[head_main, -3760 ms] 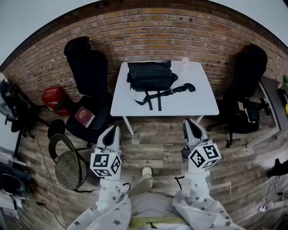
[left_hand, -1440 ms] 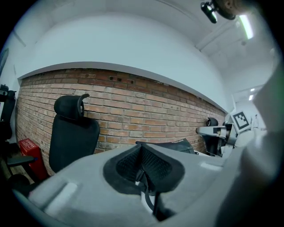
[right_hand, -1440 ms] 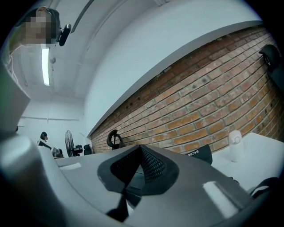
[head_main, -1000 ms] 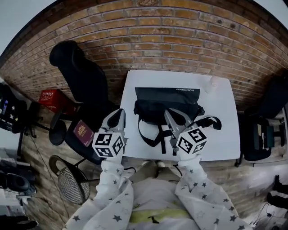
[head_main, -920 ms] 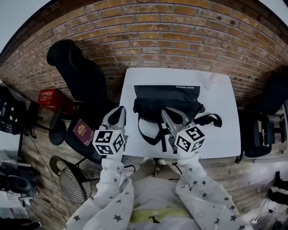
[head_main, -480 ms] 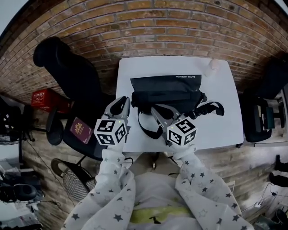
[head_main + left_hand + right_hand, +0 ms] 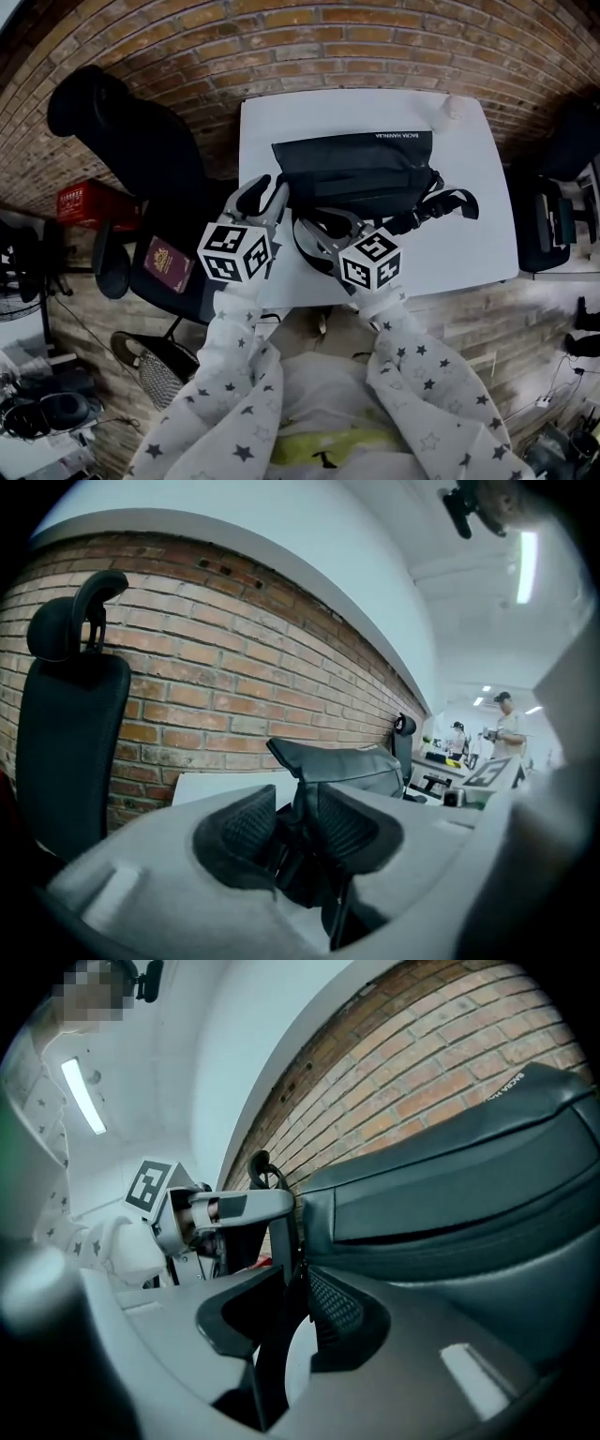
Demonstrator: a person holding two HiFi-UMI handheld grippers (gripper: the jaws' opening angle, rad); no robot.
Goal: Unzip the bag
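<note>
Jaws of left gripper [image 7: 267,190] and right gripper [image 7: 328,225] opening, bag [image 7: 356,173] fabric between; black bag lies on white table [image 7: 483,220].

The white counter [image 7: 487,216] in front of me is square with a plain, smooth top. A black bag [image 7: 356,173] lies across its middle, lengthwise from left to right, with small white lettering along its far edge. The bag's black straps [image 7: 450,202] spill onto the top on my side and to the right, one ending in a loop that lies flat on the white surface. At the far right corner, near the bag but apart from it, stands a small pale round thing [image 7: 448,111]; I cannot tell what it is. The right part of the top is bare.
</note>
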